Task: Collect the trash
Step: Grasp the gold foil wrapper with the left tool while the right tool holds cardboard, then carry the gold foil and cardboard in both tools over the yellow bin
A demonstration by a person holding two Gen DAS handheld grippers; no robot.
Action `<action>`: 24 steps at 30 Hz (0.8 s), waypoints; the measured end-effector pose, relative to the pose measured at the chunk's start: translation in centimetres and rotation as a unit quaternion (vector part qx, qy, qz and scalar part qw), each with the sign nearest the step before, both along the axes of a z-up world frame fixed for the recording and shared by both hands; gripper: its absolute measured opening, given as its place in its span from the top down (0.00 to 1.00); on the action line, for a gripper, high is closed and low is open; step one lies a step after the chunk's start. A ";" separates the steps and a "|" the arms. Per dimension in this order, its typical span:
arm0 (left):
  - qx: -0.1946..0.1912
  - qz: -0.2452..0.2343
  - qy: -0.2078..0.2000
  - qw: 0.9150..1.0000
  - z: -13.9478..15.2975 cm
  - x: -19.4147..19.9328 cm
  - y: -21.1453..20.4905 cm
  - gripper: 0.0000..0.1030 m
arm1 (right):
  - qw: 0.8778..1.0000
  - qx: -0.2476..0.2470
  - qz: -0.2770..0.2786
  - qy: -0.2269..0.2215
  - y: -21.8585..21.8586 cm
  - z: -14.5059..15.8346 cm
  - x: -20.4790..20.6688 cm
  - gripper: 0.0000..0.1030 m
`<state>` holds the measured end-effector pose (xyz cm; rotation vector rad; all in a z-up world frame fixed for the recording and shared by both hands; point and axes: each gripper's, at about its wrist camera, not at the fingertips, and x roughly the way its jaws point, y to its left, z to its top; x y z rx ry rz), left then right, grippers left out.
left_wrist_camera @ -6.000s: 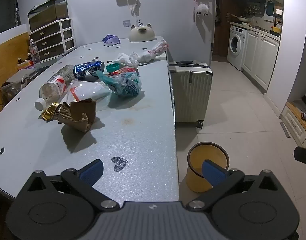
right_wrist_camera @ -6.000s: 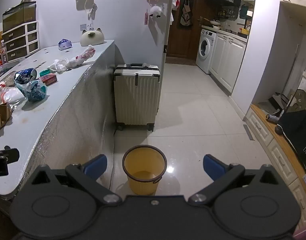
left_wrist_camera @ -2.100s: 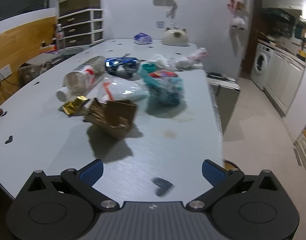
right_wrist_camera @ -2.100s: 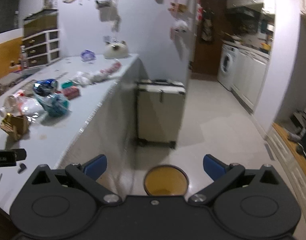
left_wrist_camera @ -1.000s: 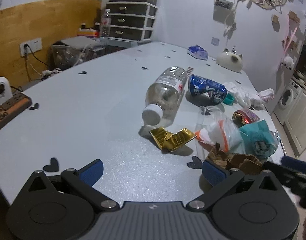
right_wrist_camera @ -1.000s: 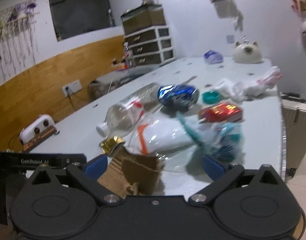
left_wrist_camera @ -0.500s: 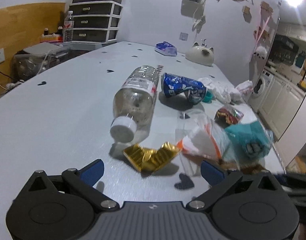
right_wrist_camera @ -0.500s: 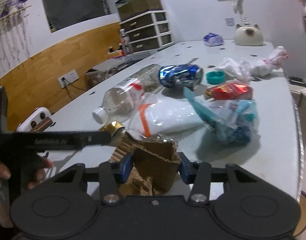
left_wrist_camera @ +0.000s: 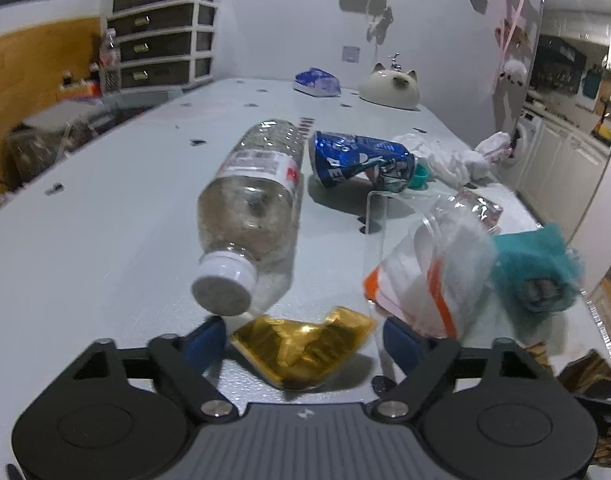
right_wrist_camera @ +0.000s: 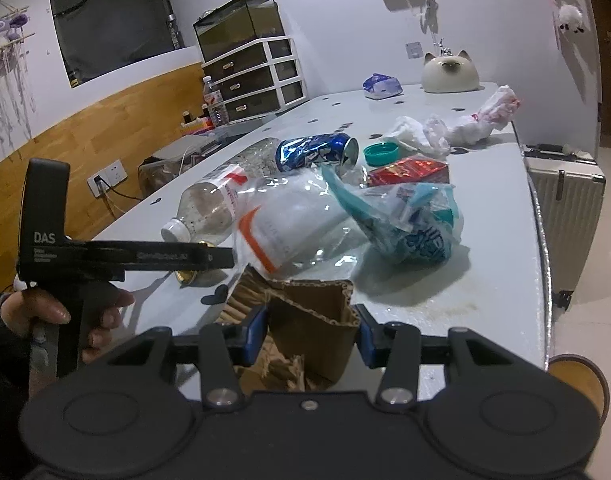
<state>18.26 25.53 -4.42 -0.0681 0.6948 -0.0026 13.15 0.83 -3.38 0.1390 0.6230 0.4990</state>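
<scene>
A crumpled gold foil wrapper (left_wrist_camera: pixel 301 350) lies on the grey table (left_wrist_camera: pixel 105 216) between the fingers of my left gripper (left_wrist_camera: pixel 303 344), which is partly closed around it but apart from it. My right gripper (right_wrist_camera: pixel 310 330) is shut on a torn brown cardboard piece (right_wrist_camera: pixel 309 320). Behind lie a clear plastic bottle (left_wrist_camera: pixel 253 204) on its side, a crushed blue can (left_wrist_camera: pixel 357 158), a clear bag with orange stripes (left_wrist_camera: pixel 425 276), a teal bag (right_wrist_camera: pixel 417 220) and a red packet (right_wrist_camera: pixel 409 172). The left gripper shows in the right wrist view (right_wrist_camera: pixel 221 258).
White crumpled plastic (right_wrist_camera: pixel 445 130) and a teal lid (right_wrist_camera: pixel 381 152) lie farther back. A cat-shaped jar (right_wrist_camera: pixel 449 72) and blue pack (right_wrist_camera: pixel 379 86) stand at the far end. A suitcase (right_wrist_camera: pixel 561 204) and the yellow bin (right_wrist_camera: pixel 577 376) stand on the floor right of the table.
My left gripper has moved forward and narrowed around the gold wrapper. My right gripper stays shut on the cardboard, having closed on it between one second and half a second ago.
</scene>
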 end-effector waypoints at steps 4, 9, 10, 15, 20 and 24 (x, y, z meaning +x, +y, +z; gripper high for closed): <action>-0.001 0.005 -0.002 1.000 0.1 -0.9 -0.4 0.23 | 1.000 -0.001 -0.001 -0.003 -0.1 0.2 -0.4 0.54; 0.010 0.023 -0.006 1.000 0.2 -2.7 -1.3 0.23 | 1.000 -0.005 -0.009 -0.003 -0.6 0.3 -1.0 0.55; 0.012 0.026 -0.007 1.000 0.3 -3.2 -1.5 0.23 | 1.000 -0.006 -0.011 -0.003 -0.8 0.3 -1.2 0.55; 0.015 0.035 -0.015 0.999 1.1 -5.9 -2.6 0.23 | 1.000 -0.002 -0.019 -0.012 -1.9 0.6 -2.2 0.56; 0.019 0.037 -0.034 0.999 2.5 -8.5 -4.1 0.23 | 0.999 -0.001 -0.028 -0.028 -3.2 1.1 -3.7 0.59; 0.025 0.036 -0.051 0.998 3.5 -10.4 -5.7 0.23 | 0.998 0.004 -0.032 -0.046 -4.4 1.7 -5.2 0.61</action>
